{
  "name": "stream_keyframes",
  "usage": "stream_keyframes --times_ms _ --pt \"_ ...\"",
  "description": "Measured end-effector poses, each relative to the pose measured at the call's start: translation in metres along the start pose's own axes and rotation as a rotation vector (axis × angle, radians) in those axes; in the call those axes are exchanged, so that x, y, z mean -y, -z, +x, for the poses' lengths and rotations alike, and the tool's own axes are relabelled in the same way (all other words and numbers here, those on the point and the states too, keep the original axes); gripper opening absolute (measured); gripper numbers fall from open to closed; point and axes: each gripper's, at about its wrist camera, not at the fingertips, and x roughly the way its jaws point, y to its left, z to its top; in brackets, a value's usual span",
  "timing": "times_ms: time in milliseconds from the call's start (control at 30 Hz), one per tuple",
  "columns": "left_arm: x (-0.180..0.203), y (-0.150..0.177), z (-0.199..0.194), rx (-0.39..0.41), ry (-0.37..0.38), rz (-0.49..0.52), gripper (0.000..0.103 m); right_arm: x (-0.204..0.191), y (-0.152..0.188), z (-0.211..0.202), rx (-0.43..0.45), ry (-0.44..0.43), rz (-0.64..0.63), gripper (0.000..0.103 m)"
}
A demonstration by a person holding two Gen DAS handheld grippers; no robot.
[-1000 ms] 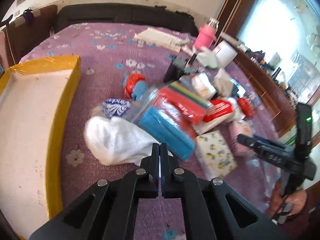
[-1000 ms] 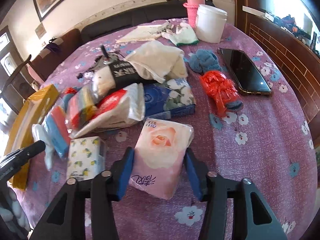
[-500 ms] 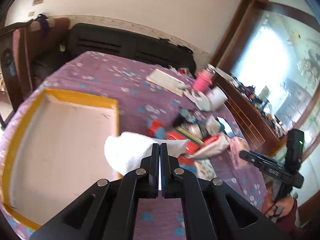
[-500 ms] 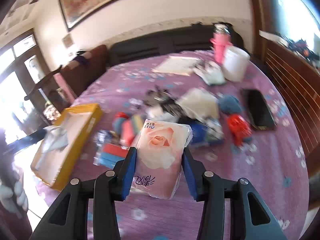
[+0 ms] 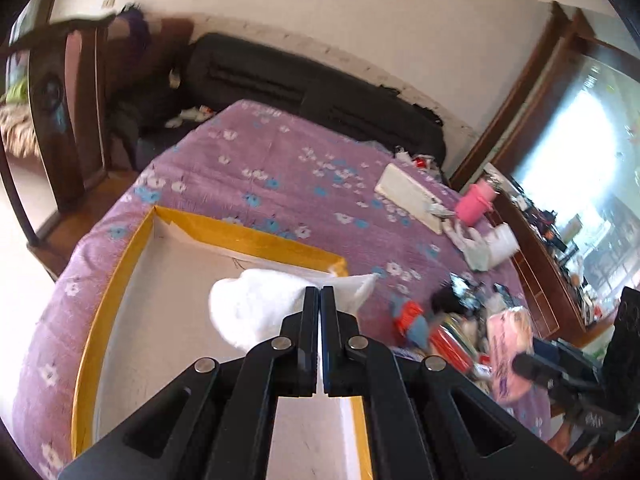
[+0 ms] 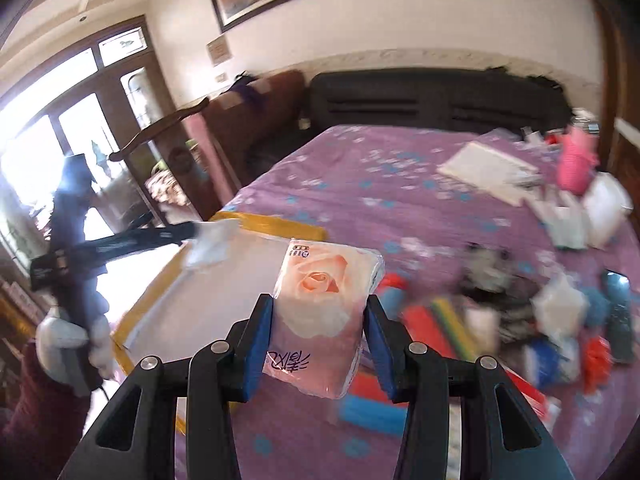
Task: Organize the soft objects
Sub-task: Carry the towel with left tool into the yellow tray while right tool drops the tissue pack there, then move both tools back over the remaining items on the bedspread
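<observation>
Left claw (image 5: 321,300): my jaws are pinched tight on the white cloth (image 5: 256,308), held above the tray (image 5: 116,280).
Right claw (image 6: 319,320): my blue pads clamp the pink tissue pack (image 6: 324,304), lifted off the bed (image 6: 360,184).
Tray: yellow-rimmed, on the purple bed.
Pile (image 6: 520,320): other soft things lie right of the tray.

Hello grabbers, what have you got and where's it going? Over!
Left gripper shut on white cloth, over yellow box. Right gripper shut on pink tissue pack, short of the box. Nothing blocking.
</observation>
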Motion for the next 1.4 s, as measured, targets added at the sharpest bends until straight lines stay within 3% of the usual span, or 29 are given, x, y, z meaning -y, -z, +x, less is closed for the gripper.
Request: stream_keyframes --times_ms 100,333,467,533,633,700,767,867,1067,1233,1400 --pt "-0.018 -0.009 0.035 -0.05 -0.011 -0.034 0.001 -0.015 -0.02 0.047 -0.051 -0.049 0.006 0.049" --pt "-0.057 -0.017 0.082 -0.107 -0.022 -0.16 0.003 -0.041 -0.042 0.142 -0.162 -0.034 -0.037 0.05" --pt "-0.066 -0.017 0.072 -0.087 -0.033 -0.174 0.039 -0.045 -0.044 0.17 -0.188 0.005 -0.07 0.054" --pt "-0.067 -0.016 0.061 -0.061 -0.043 -0.168 0.045 -0.045 -0.044 0.177 -0.195 0.022 -0.076 0.061" --pt "-0.067 -0.014 0.042 -0.023 -0.04 -0.178 0.054 -0.042 -0.043 0.171 -0.183 0.013 -0.046 0.072" --pt "-0.065 -0.011 0.027 0.007 -0.054 -0.183 0.063 -0.037 -0.044 0.163 -0.162 0.011 -0.02 0.075" --pt "-0.059 -0.008 0.013 0.026 -0.06 -0.175 0.063 -0.033 -0.046 0.15 -0.136 0.021 -0.009 0.075" --pt "-0.044 -0.001 -0.008 0.047 -0.051 -0.147 0.066 -0.022 -0.045 0.115 -0.081 0.048 0.001 0.075" --pt "0.015 0.024 -0.041 0.075 -0.012 -0.023 0.084 0.032 -0.018 0.024 0.016 0.147 0.056 0.081" --pt "0.076 0.058 -0.031 0.016 0.053 0.095 0.087 0.093 0.026 -0.034 0.044 0.235 0.168 0.083" --pt "0.121 0.1 0.01 -0.117 0.095 0.139 0.087 0.133 0.07 -0.066 0.04 0.271 0.254 0.083"
